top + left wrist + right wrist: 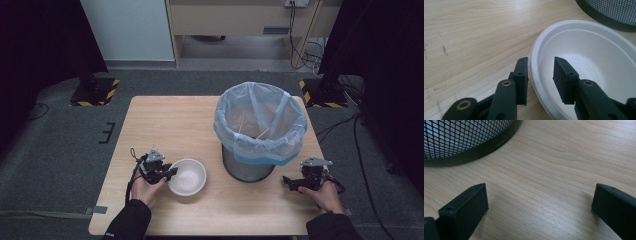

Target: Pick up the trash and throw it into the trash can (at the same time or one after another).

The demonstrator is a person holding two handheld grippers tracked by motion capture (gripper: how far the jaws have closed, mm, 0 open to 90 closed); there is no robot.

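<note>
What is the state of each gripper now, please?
Left gripper: jaws straddle the white bowl rim, not yet pressing; open.
Right gripper: open wide, holding nothing.

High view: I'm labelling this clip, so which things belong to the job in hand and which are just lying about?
In the job:
- white bowl, its rim between the left gripper fingers
- lined waste bin, close beside the bowl

Lying about:
- right gripper, open over bare table
- cables on the floor

White empty paper bowl [187, 176] upright on the table, lower centre-left of the high view, just left of the bin.
</note>
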